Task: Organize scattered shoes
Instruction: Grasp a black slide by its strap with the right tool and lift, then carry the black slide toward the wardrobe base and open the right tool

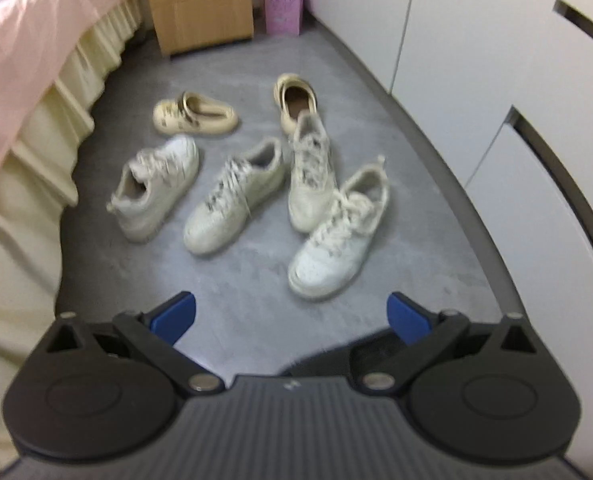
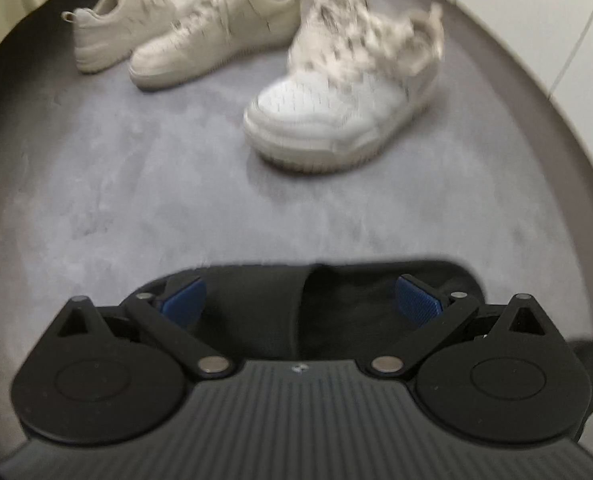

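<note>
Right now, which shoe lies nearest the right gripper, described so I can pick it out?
Start at the white cabinet doors and drop to the grey floor. The white sneaker nearest them sits closest to the camera, toe forward. Its heel leans against another sneaker, and its toe box is perforated.

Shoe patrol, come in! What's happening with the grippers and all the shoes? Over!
Left gripper open, empty. Right gripper open over a black slipper. Four white sneakers and two beige clogs scattered on floor. Path clear.

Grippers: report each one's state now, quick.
Left gripper: open, holding nothing, above the floor.
Right gripper: open, holding nothing, over a black slipper.
</note>
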{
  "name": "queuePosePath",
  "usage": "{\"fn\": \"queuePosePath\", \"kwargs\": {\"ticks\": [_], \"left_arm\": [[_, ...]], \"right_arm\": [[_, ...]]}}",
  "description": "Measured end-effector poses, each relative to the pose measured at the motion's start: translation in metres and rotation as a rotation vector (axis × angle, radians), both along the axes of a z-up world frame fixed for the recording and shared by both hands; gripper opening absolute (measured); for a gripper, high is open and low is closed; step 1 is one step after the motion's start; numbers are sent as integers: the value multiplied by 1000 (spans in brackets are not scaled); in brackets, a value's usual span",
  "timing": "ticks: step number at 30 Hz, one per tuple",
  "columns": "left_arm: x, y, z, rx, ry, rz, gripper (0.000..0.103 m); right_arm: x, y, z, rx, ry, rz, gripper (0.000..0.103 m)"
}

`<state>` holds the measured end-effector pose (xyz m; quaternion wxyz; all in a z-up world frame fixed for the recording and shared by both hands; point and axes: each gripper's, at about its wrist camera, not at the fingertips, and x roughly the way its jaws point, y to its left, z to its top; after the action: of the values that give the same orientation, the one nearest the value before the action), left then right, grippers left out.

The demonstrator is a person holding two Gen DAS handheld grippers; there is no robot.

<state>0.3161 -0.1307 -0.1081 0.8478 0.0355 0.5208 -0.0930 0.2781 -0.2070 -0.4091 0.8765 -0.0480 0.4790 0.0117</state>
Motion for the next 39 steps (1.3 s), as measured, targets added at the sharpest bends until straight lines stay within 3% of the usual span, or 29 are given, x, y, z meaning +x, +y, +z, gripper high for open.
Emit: {"fn": "queuePosePath", "kwargs": {"ticks": [2,5,8,12,14,15,17,22,34,39], "left_arm": [[-8,-2,-1,-28,19,-23,103],[-29,-9,1,-7,25,-99,103],[-46,-12,4,27,-22,-142,103],[-52,-9,0,51,-15,-133,103],[-49,-4,-2,28,13,-103,103],[-47,-1,-3,12,28,-84,103],[-45,1,-2,-8,45,-65,103],[-45,-3,3,-31,47,-68,103],[-63,-28,3,15,12,-158,103],[-63,-28,-1,12,40,-155,103]], "right_arm": [[-7,5,-4,9,-14,44,103],[-23,12,-10,11,-66,57,103],[-30,15,-15,56,-99,54,103],[-43,21,-14,84,-179,148,103],[-46,28,-18,41,-156,213,103],[-44,33,-24,-41,-120,229,103],[-40,34,-35,-128,-57,184,103],[-32,9,-38,22,14,54,102],[-5,-38,-35,-42,9,-24,97],[6,-67,-34,-65,13,-80,95]]}}
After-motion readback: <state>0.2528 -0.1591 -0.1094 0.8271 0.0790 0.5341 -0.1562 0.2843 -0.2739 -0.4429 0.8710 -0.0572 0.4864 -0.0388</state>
